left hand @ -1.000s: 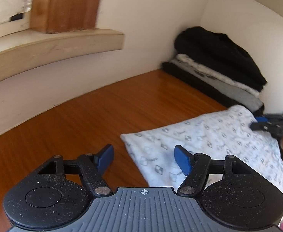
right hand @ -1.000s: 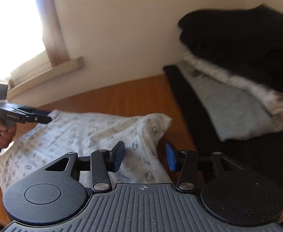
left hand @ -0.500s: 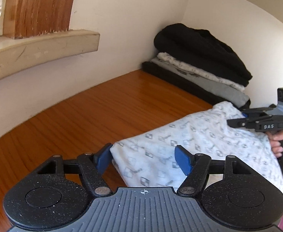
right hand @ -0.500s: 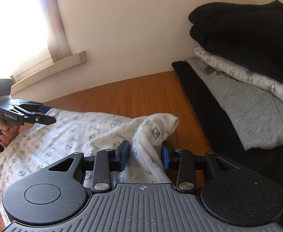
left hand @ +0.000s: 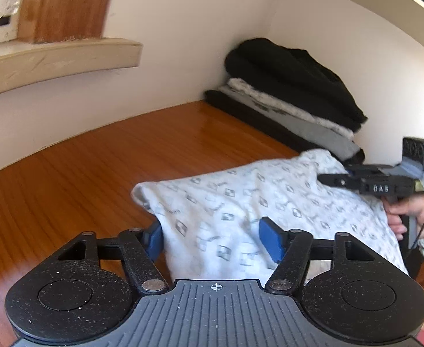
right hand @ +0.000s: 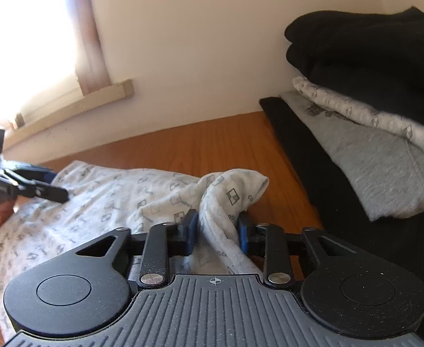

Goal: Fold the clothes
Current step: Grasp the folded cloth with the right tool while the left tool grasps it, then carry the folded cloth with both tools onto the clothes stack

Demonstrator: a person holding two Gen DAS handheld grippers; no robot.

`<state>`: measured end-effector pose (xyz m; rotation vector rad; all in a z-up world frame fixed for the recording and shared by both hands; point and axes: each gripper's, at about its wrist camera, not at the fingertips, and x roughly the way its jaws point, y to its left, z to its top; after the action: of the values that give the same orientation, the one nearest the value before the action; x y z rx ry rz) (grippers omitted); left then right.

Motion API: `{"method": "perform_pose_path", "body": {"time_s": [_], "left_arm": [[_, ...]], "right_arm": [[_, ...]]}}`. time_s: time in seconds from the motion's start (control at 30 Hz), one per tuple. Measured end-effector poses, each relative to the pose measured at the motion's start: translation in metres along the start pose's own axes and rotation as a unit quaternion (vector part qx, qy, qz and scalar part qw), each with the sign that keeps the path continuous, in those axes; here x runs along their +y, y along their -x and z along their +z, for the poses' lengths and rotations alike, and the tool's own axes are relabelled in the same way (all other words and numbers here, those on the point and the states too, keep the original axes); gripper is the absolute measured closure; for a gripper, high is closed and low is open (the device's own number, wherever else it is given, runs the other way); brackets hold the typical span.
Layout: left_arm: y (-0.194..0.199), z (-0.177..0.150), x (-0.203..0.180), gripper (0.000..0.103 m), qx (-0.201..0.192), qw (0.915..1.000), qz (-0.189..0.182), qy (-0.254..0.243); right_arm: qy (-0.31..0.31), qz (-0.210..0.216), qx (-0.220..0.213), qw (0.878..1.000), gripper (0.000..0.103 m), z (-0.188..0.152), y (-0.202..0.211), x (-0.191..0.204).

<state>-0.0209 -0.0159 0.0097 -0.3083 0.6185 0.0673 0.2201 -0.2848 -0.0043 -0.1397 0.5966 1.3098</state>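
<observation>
The right gripper (right hand: pixel 217 232) is closing, its blue pads now pinching a bunched corner of the patterned white garment (right hand: pixel 110 199) that a second ago lay loose ahead of them. The left gripper (left hand: pixel 210 238) is closing too, cloth now between its spread fingers. The garment is lying on the wooden table (left hand: pixel 96 167); beyond, folded clothes (left hand: pixel 293 98) are sitting stacked in the corner.
</observation>
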Motion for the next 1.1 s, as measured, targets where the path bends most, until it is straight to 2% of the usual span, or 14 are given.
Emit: {"method": "perform_pose_path", "body": {"time_s": [0.03, 0.07, 0.13, 0.17, 0.27, 0.5, 0.67, 0.8, 0.93, 1.1], "left_arm": [[-0.001, 0.000, -0.002, 0.046, -0.001, 1.0000, 0.003, -0.001], [-0.002, 0.001, -0.002, 0.061, -0.001, 1.0000, 0.004, 0.001], [-0.006, 0.003, 0.002, 0.077, 0.002, 0.9997, -0.009, 0.021], [-0.006, 0.004, 0.004, 0.080, 0.001, 0.9995, -0.018, 0.025], [-0.004, 0.007, 0.000, 0.083, -0.018, 0.9996, -0.020, 0.005], [0.021, 0.030, -0.018, 0.087, -0.112, 0.9921, -0.033, -0.045], [0.029, 0.050, -0.028, 0.089, -0.154, 0.9861, -0.040, -0.047], [0.038, 0.072, -0.039, 0.090, -0.198, 0.9773, -0.046, -0.058], [0.045, 0.100, -0.054, 0.091, -0.234, 0.9669, -0.074, -0.071], [0.042, 0.144, -0.075, 0.091, -0.268, 0.9565, -0.071, -0.092]], "right_arm": [[0.002, -0.002, -0.005, 1.000, 0.078, -0.002, 0.001, 0.002], [0.005, -0.005, -0.009, 1.000, 0.080, -0.003, 0.002, 0.004], [0.018, -0.012, -0.022, 1.000, 0.082, -0.006, 0.006, 0.011], [0.022, -0.015, -0.032, 0.999, 0.082, -0.008, 0.009, 0.014], [0.024, -0.019, -0.070, 0.997, 0.084, -0.010, 0.024, 0.022], [0.065, -0.040, -0.155, 0.985, 0.084, -0.001, 0.067, 0.052], [0.098, -0.059, -0.192, 0.975, 0.084, 0.018, 0.092, 0.066], [0.133, -0.081, -0.221, 0.963, 0.085, 0.037, 0.108, 0.077], [0.161, -0.099, -0.252, 0.949, 0.085, 0.059, 0.122, 0.084], [0.185, -0.125, -0.282, 0.933, 0.085, 0.094, 0.137, 0.080]]}}
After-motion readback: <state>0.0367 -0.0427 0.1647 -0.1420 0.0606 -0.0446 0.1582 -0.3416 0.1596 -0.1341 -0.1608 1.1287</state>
